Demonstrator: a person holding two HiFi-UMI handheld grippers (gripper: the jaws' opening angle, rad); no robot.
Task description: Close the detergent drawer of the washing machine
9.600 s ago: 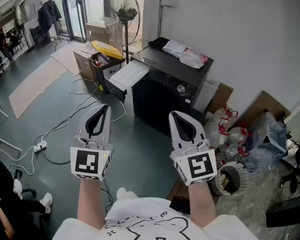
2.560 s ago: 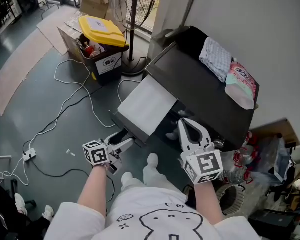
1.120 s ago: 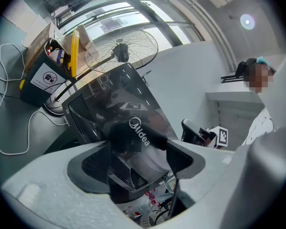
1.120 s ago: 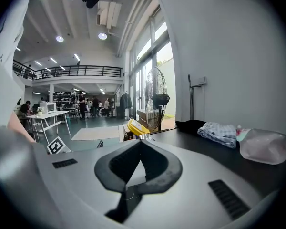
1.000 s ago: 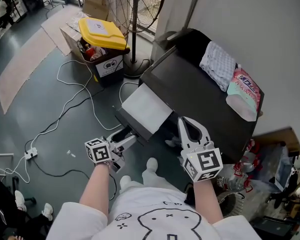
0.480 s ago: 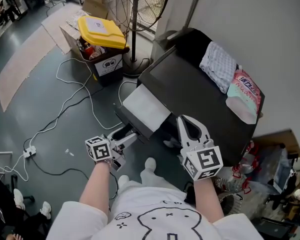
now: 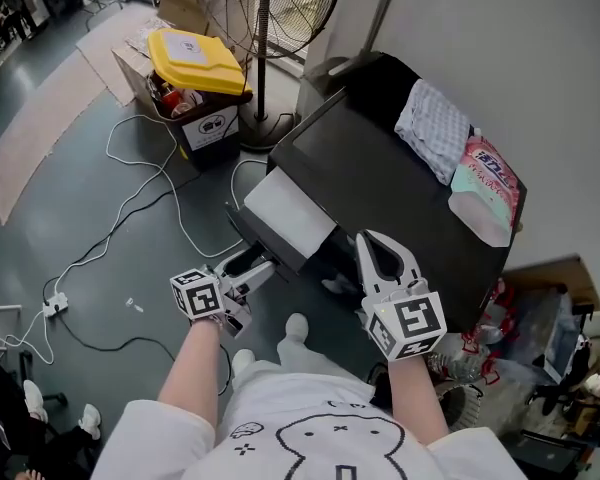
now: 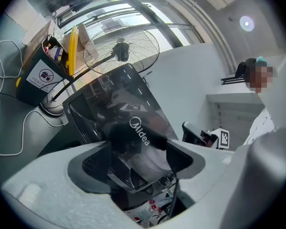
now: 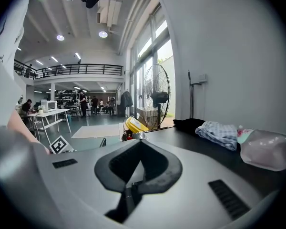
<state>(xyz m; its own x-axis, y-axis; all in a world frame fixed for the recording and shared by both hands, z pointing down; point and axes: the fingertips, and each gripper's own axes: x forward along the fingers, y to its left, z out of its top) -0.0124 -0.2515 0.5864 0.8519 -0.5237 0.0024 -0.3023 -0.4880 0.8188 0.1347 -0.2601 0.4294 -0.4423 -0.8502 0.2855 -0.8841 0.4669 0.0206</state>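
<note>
Black washing machine (image 7: 400, 198): detergent drawer (image 7: 288, 211) juts part-way out of its front. Left gripper (image 7: 252, 264) at the drawer's outer end, jaws spread, drawer face between them. Right gripper (image 7: 370, 240) above the machine's front edge, jaws pressed together, empty.

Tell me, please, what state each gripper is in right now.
Left gripper: open, jaws apart at the front of the detergent drawer.
Right gripper: closed, holding nothing.
</note>
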